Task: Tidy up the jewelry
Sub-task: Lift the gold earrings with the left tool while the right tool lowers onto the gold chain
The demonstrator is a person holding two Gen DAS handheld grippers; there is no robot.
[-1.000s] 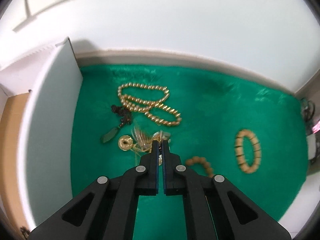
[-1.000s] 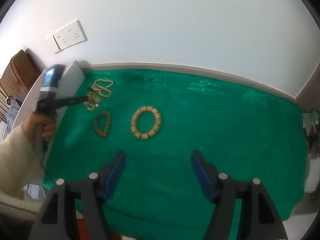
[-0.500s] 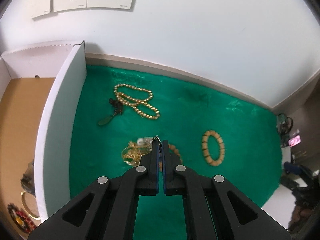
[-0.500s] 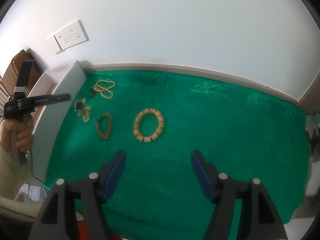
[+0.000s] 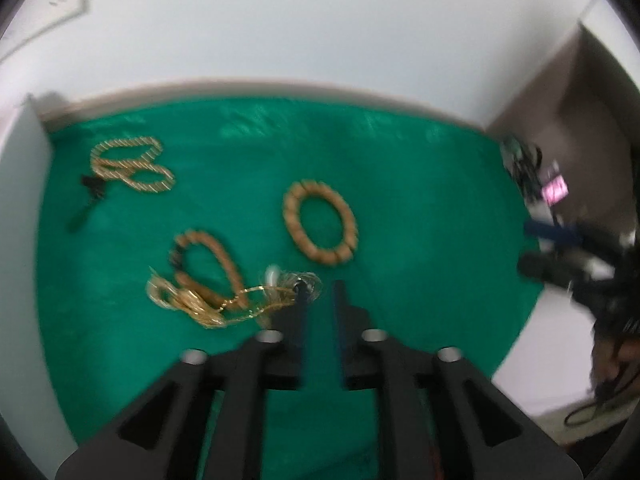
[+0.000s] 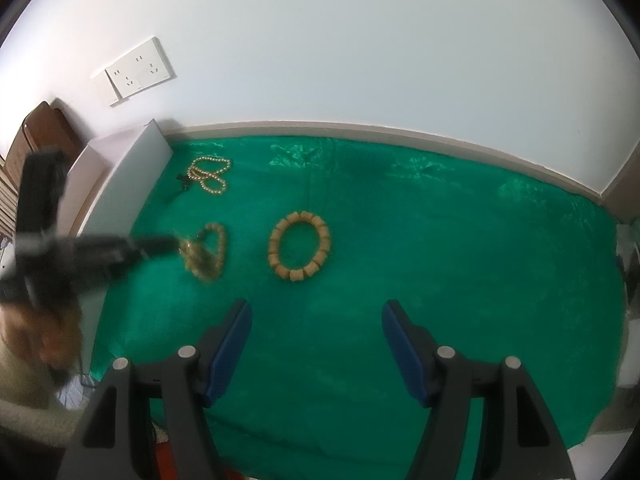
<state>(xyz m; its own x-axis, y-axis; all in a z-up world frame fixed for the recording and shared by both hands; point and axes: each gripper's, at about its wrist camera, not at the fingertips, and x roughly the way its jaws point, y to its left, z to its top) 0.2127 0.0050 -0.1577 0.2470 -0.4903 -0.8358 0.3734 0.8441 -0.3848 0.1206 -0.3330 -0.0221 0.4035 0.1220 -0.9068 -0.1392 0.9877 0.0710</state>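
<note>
Left tool (image 5: 320, 289) has swung right, jaws now parted, gold chain (image 5: 200, 304) trailing.
Right tool (image 6: 317, 322) wide, idle; chain may snag the bead bracelet (image 5: 208, 264).

There are no words or numbers to read here. The wall sockets (image 6: 140, 70) are plain white with only holes. A small pink screen (image 5: 555, 191) at the side is too blurry to read.

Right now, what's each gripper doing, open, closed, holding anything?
Left gripper: jaws slightly apart, gold chain draped at the left fingertip; grasp cannot be told.
Right gripper: open, holding nothing.
</note>
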